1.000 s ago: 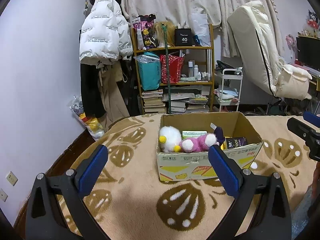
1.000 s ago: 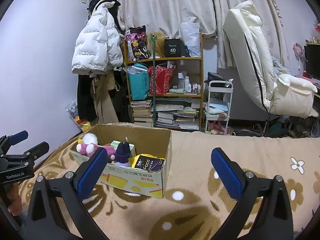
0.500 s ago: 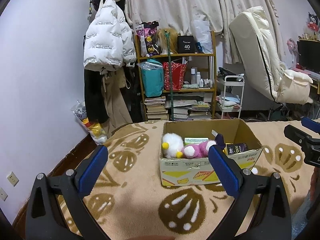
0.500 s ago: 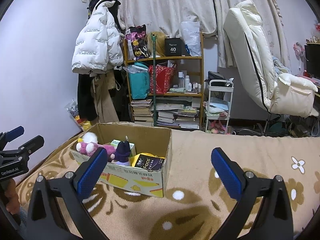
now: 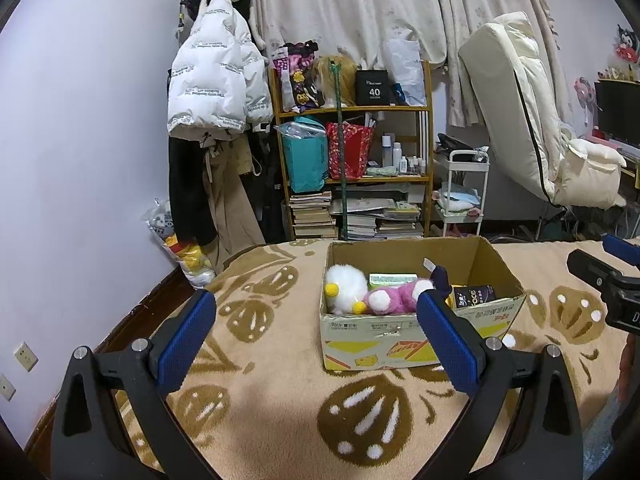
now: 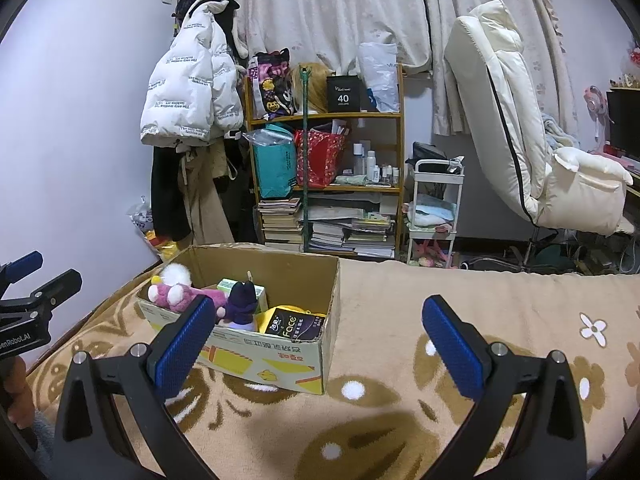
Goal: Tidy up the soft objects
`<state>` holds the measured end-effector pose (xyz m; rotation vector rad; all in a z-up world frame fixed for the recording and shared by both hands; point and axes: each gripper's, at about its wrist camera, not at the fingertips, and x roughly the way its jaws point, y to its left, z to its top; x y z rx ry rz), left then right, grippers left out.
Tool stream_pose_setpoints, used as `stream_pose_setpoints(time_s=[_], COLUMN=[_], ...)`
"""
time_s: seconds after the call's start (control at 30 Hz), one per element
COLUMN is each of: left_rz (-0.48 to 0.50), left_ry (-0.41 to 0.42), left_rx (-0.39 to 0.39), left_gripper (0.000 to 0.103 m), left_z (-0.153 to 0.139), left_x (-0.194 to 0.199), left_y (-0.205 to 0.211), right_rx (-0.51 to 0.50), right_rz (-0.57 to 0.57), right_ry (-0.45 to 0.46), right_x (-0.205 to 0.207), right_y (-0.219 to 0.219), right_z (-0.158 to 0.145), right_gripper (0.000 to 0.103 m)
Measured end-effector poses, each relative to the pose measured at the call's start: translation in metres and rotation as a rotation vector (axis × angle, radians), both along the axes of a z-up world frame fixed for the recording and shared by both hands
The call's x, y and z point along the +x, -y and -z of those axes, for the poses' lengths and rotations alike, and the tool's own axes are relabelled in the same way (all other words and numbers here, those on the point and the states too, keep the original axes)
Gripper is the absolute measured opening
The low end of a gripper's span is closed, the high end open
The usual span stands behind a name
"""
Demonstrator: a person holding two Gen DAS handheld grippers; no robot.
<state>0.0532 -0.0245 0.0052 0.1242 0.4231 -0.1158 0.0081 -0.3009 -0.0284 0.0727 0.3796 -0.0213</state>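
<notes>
- Left gripper (image 5: pixel 316 336) hovers with its blue pads spread wide and nothing between them, short of the cardboard box (image 5: pixel 404 338); right gripper (image 6: pixel 320 342) is likewise spread and bare, to the box's right.
- Inside the box lie a white plush (image 5: pixel 345 287), a pink plush (image 5: pixel 394 299), a dark purple plush (image 6: pixel 241 304) and a black tissue pack (image 6: pixel 294 324).
- Under the box spreads a tan blanket (image 6: pixel 500 320) with brown flower shapes, flat and bare to the box's right.
- Left of the box the blanket's edge drops to dark floor by the lilac wall.
- Behind the box stand a crowded wooden shelf (image 5: pixel 356 168), a white jacket (image 5: pixel 212 80) and a cream recliner (image 6: pixel 516 128).
</notes>
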Motion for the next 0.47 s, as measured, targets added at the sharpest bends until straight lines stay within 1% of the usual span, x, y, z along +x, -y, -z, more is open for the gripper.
stream_pose_setpoints(time_s=[0.47], left_rz=[0.01], left_ry=[-0.008], left_rx=[0.006], left_gripper=[0.1], left_z=[0.0022], left_x=[0.0012], left_y=[0.0032], right_rx=[0.0], right_rz=[-0.003], right_ry=[-0.002], right_x=[0.0006], right_y=[0.0013], right_z=[-0.0014], right_gripper=[0.103])
